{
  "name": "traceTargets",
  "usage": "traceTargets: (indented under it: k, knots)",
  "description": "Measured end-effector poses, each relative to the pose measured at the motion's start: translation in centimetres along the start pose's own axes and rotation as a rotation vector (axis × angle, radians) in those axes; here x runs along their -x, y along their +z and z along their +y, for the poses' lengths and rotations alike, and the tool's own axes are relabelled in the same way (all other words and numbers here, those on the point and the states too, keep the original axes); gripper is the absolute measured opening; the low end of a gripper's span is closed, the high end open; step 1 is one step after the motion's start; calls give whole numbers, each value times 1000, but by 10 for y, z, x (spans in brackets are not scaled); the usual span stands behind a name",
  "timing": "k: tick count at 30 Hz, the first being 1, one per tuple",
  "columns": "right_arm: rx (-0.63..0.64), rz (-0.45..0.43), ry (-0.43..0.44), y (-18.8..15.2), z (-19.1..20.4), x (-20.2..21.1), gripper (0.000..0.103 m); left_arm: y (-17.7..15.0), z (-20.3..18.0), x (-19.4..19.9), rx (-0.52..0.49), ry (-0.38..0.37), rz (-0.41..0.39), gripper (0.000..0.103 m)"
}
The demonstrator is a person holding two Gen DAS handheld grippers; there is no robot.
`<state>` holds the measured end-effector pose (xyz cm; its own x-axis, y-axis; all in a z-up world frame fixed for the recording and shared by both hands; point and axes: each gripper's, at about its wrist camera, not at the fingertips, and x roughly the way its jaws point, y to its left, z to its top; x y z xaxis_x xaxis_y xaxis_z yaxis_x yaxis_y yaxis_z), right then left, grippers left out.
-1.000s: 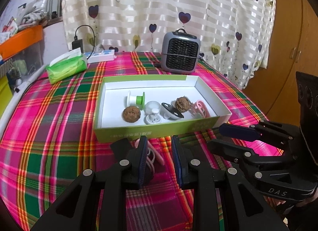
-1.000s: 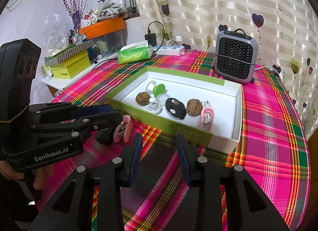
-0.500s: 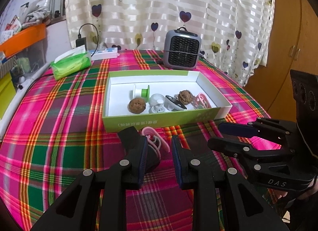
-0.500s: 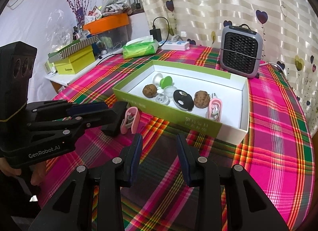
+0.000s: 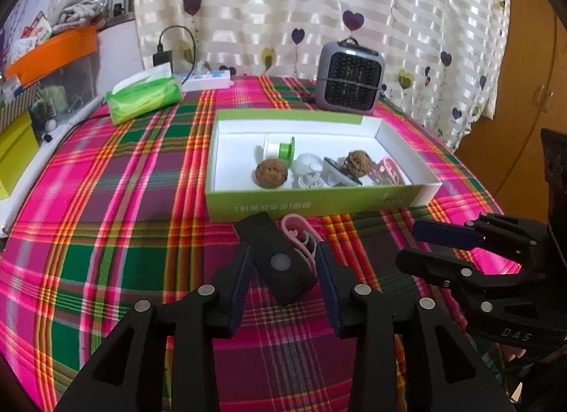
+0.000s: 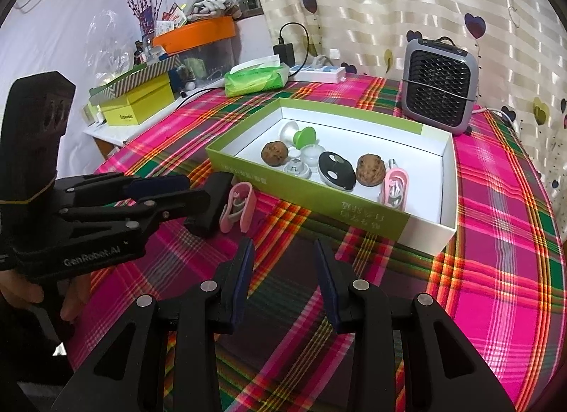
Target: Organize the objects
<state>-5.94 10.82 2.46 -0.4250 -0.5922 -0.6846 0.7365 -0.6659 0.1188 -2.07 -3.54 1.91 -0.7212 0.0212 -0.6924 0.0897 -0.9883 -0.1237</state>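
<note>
A green-and-white box (image 5: 312, 199) (image 6: 319, 206) on the plaid tablecloth holds two walnuts (image 5: 271, 171), a green-and-white spool (image 5: 283, 148), a white cap, a black oval piece (image 6: 335, 169) and a pink clip (image 6: 395, 188). Just in front of the box, a black block (image 5: 280, 263) (image 6: 211, 203) with a second pink clip (image 5: 299, 231) (image 6: 237, 204) against it lies between the fingers of my left gripper (image 5: 283, 256) (image 6: 198, 190). Its jaws are opening and stand wide around the block. My right gripper (image 6: 283, 270) (image 5: 409, 245) hovers open and empty over the cloth to the right.
A grey heater (image 5: 349, 80) stands behind the box. A green tissue pack (image 5: 143, 98) and a white power strip (image 5: 207, 79) lie at the back left. Yellow boxes (image 6: 136, 105) and an orange-lidded bin (image 6: 195, 34) crowd a side shelf. A wooden wardrobe (image 5: 524, 93) is at the right.
My left gripper's jaws have spread wider, and the black block, which showed at the left fingertip before, now sits between both fingers. The right gripper has kept still.
</note>
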Motion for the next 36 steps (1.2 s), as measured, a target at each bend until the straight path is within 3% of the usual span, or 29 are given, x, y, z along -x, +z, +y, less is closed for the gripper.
traceTargets:
  k: [7,15,28,31,32,36]
  knots:
    - [6,7,7,0,2,-2,36,-2,4,-9,7,33,33,40]
    - [5,10,8,0,2,-4,36,-3,11,-4,26,68,19,40]
    - [9,14,5,1,6,-6,37,5,12,-20,31,71,53,40]
    - [10,18,5,1,8,-8,36,6,14,-24,42,67,60,32]
    - [11,19,7,2,9,-9,36,6,14,-26,40,61,67,25]
    - [14,25,11,3,12,-12,36,5,17,-26,57,49,68,25]
